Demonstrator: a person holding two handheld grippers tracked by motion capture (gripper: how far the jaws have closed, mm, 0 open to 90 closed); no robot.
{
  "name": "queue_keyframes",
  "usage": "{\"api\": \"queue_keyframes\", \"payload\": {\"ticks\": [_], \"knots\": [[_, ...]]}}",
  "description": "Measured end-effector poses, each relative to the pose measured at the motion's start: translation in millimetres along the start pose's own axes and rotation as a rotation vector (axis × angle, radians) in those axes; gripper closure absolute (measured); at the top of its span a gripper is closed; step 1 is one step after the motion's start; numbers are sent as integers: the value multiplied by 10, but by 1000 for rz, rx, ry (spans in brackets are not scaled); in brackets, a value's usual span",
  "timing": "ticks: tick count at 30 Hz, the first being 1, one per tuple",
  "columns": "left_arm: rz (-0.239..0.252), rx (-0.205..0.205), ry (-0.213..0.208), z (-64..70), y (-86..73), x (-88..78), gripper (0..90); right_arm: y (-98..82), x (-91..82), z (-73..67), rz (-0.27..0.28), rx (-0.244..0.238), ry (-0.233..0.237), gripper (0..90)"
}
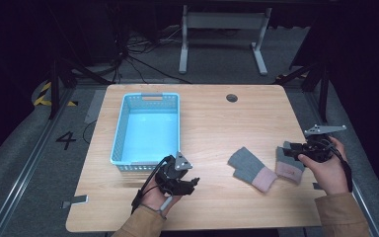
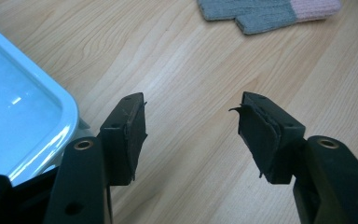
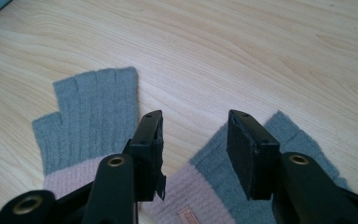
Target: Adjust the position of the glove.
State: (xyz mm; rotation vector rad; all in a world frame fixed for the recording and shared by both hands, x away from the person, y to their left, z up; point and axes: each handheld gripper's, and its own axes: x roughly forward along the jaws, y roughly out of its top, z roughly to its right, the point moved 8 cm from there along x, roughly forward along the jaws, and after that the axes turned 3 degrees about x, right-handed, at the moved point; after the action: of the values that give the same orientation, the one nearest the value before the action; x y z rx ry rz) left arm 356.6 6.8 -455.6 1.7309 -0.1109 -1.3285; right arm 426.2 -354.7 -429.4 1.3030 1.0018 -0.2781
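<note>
The wooden counter (image 1: 212,123) carries everything here, its far half bare apart from a small round grommet (image 1: 232,98). On its left side stands a light blue basket (image 1: 120,129) with perforated walls and nothing visible inside, its long axis running away from the person; it looks placed as the bin that the gloves are meant to go into.

Two fingerless gloves, grey with pink cuffs, lie flat on the right side of the counter, well apart from the basket. The left glove (image 1: 250,169) lies slantwise with its pink cuff toward the person. The right glove (image 1: 289,165) lies just beside it, near the counter's right edge.

The right gripper (image 1: 287,149) hovers over the right glove, pointing leftward across it. In the right gripper view its jaws stand wide apart above the pink cuff and grey knit (image 3: 205,186), holding nothing; that spread seems set to straddle the fabric for a pinch.

The left gripper (image 1: 195,181) waits just in front of the basket's near right corner, aimed toward the gloves. In the left gripper view its jaws are likewise parted over bare wood, with nothing between them, and the basket's rim (image 2: 70,116) sits at its side.
</note>
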Motion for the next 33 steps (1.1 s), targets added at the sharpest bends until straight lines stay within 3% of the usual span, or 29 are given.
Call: {"api": "queue_keyframes", "payload": {"ticks": [9,16,33], "knots": [[-2,7,-4,-9,16,-25,417,17,19,-69,11,-31,18,543],[4,4,-9,-15,29,-51,404,28,101,-235,9,-80,55,535],[8,11,-10,-10,40,-59,391,-96,440,-588,-95,-172,108,481]]}}
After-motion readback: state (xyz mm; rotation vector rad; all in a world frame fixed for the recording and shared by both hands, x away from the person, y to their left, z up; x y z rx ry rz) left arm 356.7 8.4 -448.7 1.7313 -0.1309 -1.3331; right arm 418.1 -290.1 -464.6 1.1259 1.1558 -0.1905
